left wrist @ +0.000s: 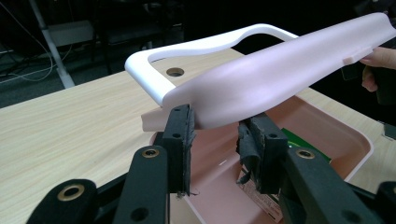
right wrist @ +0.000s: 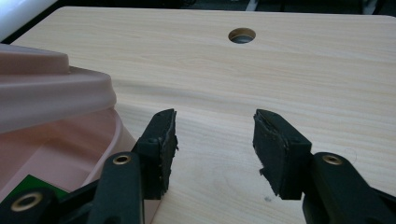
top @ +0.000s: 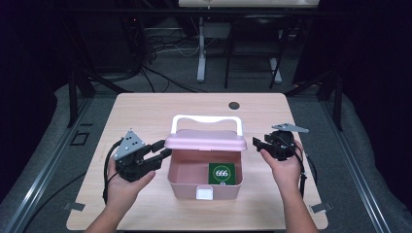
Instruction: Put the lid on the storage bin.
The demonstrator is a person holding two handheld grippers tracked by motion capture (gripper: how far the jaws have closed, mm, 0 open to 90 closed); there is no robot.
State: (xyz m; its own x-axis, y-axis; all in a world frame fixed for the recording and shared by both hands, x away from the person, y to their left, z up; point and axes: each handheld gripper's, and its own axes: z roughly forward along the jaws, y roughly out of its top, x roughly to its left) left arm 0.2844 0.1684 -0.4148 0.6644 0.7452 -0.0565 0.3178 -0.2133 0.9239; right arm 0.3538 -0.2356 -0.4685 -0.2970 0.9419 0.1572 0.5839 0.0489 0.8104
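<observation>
High view, pale wood desk [top: 145, 111] on grey floor in a dark room, pink lidded box [top: 204, 167] at centre, left gripper view, left tool [left wrist: 217, 135] straddling the raised pink lid [left wrist: 280, 74], pad contact unclear, right gripper view, right tool [right wrist: 215, 140] wide, empty over the desk.

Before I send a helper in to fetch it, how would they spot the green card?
Find the pale wooden table, then the open pink plastic box with a white handle at its middle. The square green card printed "666" lies flat on the box floor at its right; it is the one dark green thing there.
</observation>
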